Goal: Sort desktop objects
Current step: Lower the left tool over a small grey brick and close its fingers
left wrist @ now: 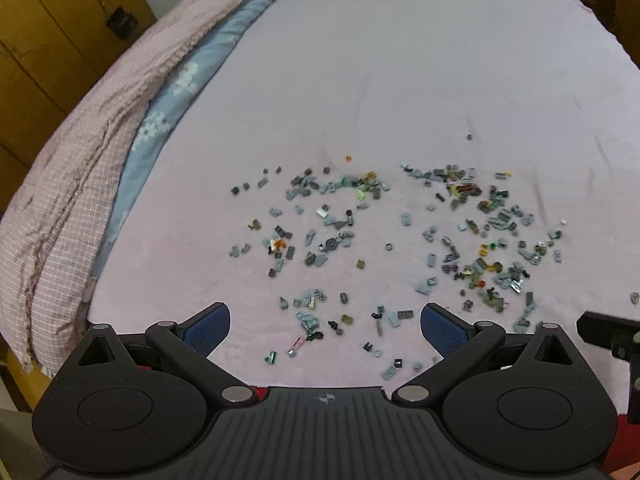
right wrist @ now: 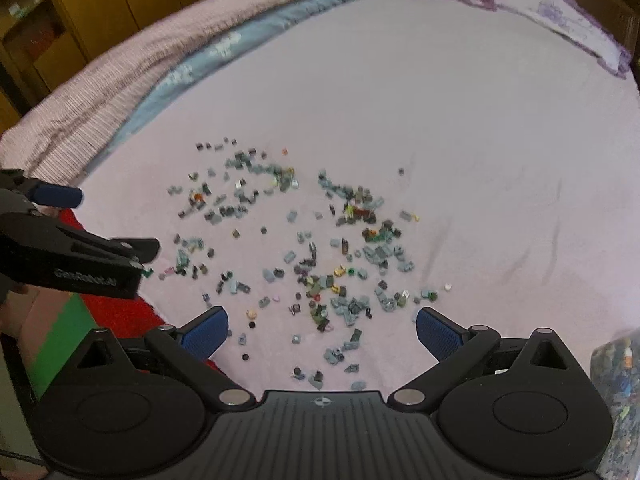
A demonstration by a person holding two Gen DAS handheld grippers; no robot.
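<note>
Sorting not yet begun: both grippers hover, fingers apart and empty.
Bricks [left wrist: 400, 240] lie scattered on the bed [left wrist: 400, 80]. Next: lower left gripper [left wrist: 325, 326] or right gripper [right wrist: 322, 330] onto one brick.

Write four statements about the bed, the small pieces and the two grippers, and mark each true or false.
1. Both grippers are open and hold nothing. True: left gripper, right gripper.
2. The small pieces are stacked in one neat pile. False: they lie scattered across the pink sheet.
3. A blue floral quilt lies along the sheet's left edge. True.
4. The pieces are mostly red. False: mostly grey, with a few green, yellow and orange.
</note>
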